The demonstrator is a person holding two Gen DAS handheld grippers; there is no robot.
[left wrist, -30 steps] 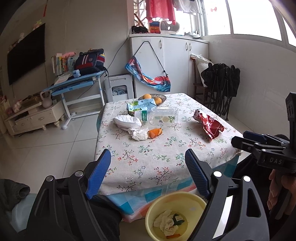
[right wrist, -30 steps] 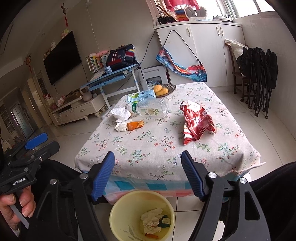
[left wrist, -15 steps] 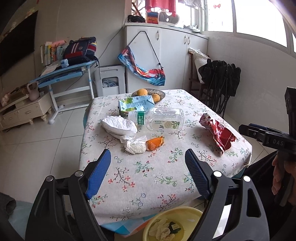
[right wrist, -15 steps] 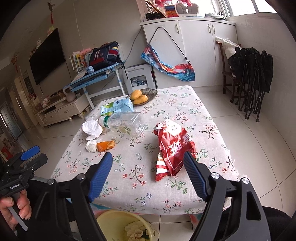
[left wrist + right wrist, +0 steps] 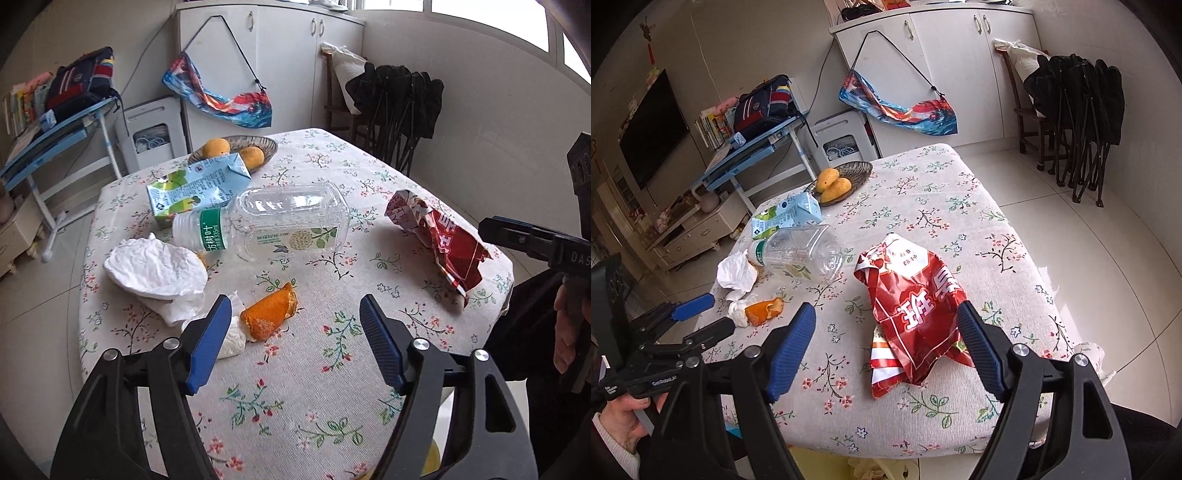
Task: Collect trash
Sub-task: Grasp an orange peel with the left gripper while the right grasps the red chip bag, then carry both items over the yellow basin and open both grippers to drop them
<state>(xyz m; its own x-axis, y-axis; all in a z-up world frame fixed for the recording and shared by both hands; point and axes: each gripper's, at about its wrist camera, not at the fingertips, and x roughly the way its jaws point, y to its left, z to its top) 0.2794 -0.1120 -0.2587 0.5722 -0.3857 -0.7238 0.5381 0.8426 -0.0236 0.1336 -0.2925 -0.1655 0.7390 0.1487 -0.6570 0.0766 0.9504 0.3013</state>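
- Left gripper (image 5: 295, 325) hovers over the floral table (image 5: 295, 398); its jaws, just closing, are still apart and empty, the orange peel (image 5: 269, 314) and a tissue wad (image 5: 231, 338) lying ahead of them.
- Right gripper (image 5: 886, 328) has jaws wide, straddling the red snack bag (image 5: 916, 314) without touching it.
- Behind lie crumpled paper (image 5: 155, 267), a clear bottle (image 5: 280, 221), a carton (image 5: 195, 190) and a fruit bowl (image 5: 236, 147).

The left gripper (image 5: 295, 310) (jaws just narrowing, nothing between) hangs near orange peel (image 5: 269, 312), perhaps above it.
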